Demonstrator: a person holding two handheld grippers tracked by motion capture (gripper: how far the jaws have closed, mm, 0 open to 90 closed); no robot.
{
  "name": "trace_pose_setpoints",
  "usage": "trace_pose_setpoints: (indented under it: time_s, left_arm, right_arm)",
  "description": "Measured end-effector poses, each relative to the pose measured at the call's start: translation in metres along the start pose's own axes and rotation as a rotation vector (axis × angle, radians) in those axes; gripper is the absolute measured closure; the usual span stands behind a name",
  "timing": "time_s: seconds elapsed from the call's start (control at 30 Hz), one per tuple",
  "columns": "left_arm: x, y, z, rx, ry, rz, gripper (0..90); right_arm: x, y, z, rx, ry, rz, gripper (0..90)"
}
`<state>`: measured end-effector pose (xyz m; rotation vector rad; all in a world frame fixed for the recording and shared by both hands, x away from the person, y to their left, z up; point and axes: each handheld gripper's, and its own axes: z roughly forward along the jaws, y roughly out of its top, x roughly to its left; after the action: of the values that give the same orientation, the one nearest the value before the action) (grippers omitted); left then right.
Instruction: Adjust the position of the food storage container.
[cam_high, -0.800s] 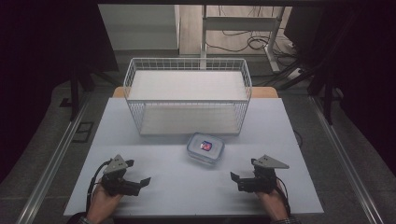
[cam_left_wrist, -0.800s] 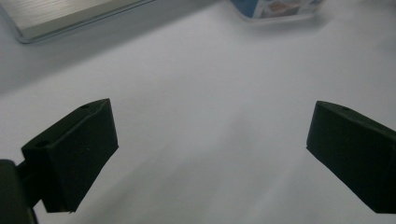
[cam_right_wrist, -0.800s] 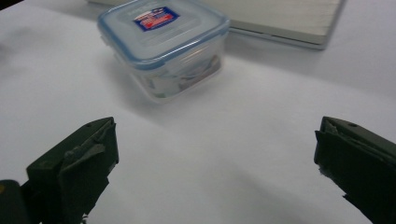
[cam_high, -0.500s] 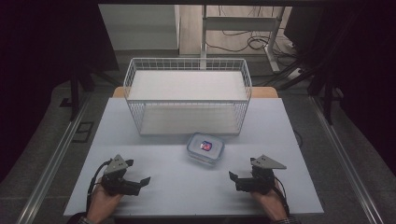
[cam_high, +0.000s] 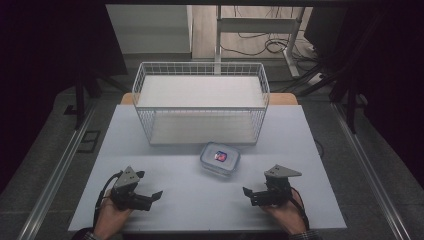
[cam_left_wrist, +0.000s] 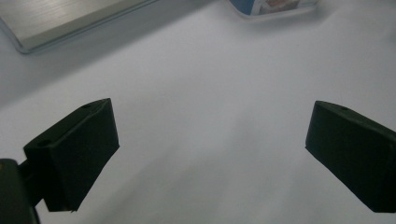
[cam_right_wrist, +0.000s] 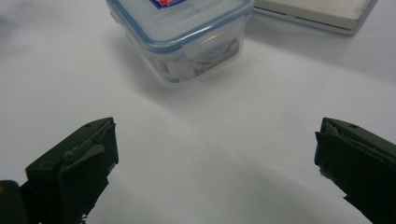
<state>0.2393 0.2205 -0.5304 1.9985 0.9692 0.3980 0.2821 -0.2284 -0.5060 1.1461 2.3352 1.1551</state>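
Both grippers sat low at the near edge of the white bench, one in each hand. The left gripper was at the near left, its jaws spread wide with nothing but bare bench between them, as the left gripper view confirmed. The right gripper was at the near right, jaws just as wide and empty, angled in toward the middle.

Between them, a little farther out and closer to the right gripper, the clear plastic food container rested on the bench, lid clipped on, blue seal round the rim, a red and blue label on top. In the right gripper view that container stood ahead of the open jaws, well apart from both, with something pale inside that could not be made out.

Beyond it, at the far side of the bench, stood the white wire basket, just beside the container's far edge.
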Motion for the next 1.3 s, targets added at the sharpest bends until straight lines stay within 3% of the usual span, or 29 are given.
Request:
trace_pose_setpoints:
  time_s: [0.07,0.27,0.3,0.37,0.43,0.47,0.5,0.6,0.87,0.97,1.3]
  left_arm:
    - [0.0,0.0,0.0,-0.007,0.002,0.002,2.1]
    - [-0.002,0.001,0.002,0.004,0.006,0.013,2.1]
    - [-0.002,0.001,0.002,0.003,0.006,0.016,2.1]
    - [-0.003,0.001,0.003,0.004,0.005,0.022,2.0]
    - [-0.006,0.002,0.003,-0.011,0.003,0.038,2.0]
    - [-0.006,0.002,0.003,-0.011,0.003,0.038,2.0]
    - [-0.008,0.003,0.002,-0.023,0.002,0.054,2.0]
    - [-0.009,0.003,0.003,-0.017,0.007,0.068,1.8]
    - [-0.008,0.003,0.002,-0.018,0.011,0.066,1.8]
    - [-0.008,0.003,0.003,-0.016,0.007,0.064,1.8]
    - [-0.009,0.003,0.002,-0.027,-0.003,0.058,1.8]
  right_arm:
    - [0.0,0.003,0.0,-0.002,0.001,-0.005,0.9]
    - [0.001,0.014,0.002,-0.003,0.033,0.005,15.5]
    - [0.001,0.02,0.002,-0.009,0.036,0.003,23.3]
    - [0.001,0.024,0.002,-0.005,0.046,0.005,26.9]
    - [0.0,0.034,0.004,0.002,0.063,0.001,37.8]
    - [0.0,0.034,0.004,0.002,0.063,0.001,37.8]
    - [-0.001,0.04,0.006,0.001,0.062,-0.008,46.3]
    - [-0.003,0.051,0.012,0.005,0.077,-0.021,58.1]
    - [-0.008,0.076,0.033,0.016,0.093,-0.062,83.7]
    - [-0.009,0.084,0.041,0.011,0.096,-0.058,88.4]
    - [-0.011,0.107,0.074,0.013,0.081,-0.06,88.1]
